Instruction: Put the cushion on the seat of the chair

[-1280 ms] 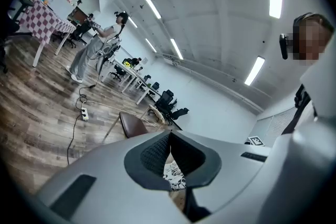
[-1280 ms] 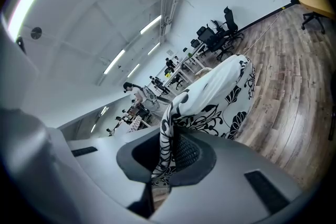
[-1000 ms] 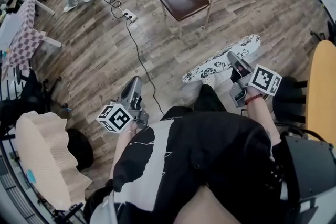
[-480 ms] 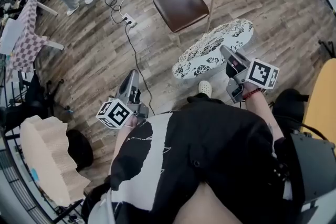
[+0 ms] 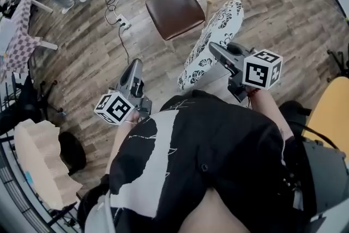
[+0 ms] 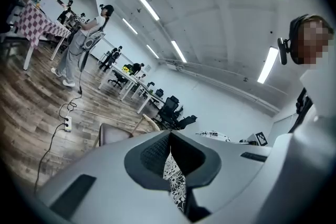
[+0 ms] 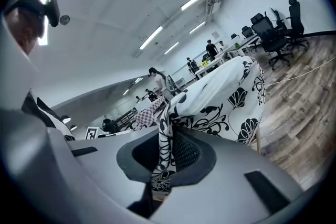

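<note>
Cushion: the flowered cushion (image 5: pixel 215 24) is in the air, turned on edge. It runs from near the person's front up toward the chair (image 5: pixel 174 5) and sits just right of it in the head view. It is not yet on the seat.
Right gripper: the right gripper (image 5: pixel 214 47) carries the cushion alone. Its fingers pinch the cushion's rim, with the cloth bunched between them.
Why held so: a rim pinch is probably enough for a soft, light pad. Held edge-up, it likely clears the person's legs and the chair frame on the way over.
Chair: it stands on the wooden floor (image 5: pixel 272 8) with its brown seat bare and facing up. Its curved back rail is on the side nearest the cushion, so the cushion probably has to come over or round that rail before it can be laid flat.
Left gripper: the left gripper (image 5: pixel 135 64) points toward the chair, well apart from the cushion's body. Its fingers are pressed together, and a narrow flowered strip (image 6: pixel 174 181) shows in the slit between them. I cannot tell what the strip belongs to.
Changed since earlier: a second ago the cushion lay lower and flatter, out to the right and well short of the chair. Half a second ago its broad face was turned up. Now it is rolled onto its edge beside the chair. Both grippers are closer to the chair than before, and the right fingers hold the same rim grip.
</note>
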The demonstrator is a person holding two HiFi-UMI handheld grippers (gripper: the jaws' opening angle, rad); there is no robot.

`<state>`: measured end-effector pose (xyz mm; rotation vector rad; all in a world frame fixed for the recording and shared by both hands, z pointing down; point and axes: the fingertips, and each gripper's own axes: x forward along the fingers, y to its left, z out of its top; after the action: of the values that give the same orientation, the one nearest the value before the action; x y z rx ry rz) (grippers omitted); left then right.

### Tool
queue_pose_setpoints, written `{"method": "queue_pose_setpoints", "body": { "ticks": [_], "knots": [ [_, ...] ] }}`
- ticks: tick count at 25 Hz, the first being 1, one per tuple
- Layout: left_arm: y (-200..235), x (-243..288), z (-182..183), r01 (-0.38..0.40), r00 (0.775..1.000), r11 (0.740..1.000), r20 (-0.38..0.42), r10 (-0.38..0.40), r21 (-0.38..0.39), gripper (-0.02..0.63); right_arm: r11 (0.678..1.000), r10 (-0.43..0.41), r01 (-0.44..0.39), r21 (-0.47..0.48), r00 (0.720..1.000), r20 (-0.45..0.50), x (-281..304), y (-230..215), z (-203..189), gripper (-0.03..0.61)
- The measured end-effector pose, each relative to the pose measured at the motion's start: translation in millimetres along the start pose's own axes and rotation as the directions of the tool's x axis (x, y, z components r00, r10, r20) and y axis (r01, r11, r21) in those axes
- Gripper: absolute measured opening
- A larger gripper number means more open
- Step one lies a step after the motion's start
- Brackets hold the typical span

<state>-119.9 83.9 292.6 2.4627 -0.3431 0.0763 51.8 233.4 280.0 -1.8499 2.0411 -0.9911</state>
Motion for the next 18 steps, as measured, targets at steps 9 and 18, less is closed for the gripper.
{"method": "queue_pose_setpoints", "body": {
  "ticks": [9, 18],
  "knots": [
    [44, 64, 39, -0.073, 0.997, 0.992, -0.022, 0.071, -0.102, 0.015, 0.999, 0.037, -0.036, 0.04, 0.999, -0.022, 74, -40, 87, 0.028],
    [69, 110, 25, -0.086, 0.996, 0.985, -0.003, 0.086, -0.147, 0.014, 0.993, 0.112, -0.11, 0.048, 0.993, -0.039, 118, -70, 109, 0.028]
  ]
}}
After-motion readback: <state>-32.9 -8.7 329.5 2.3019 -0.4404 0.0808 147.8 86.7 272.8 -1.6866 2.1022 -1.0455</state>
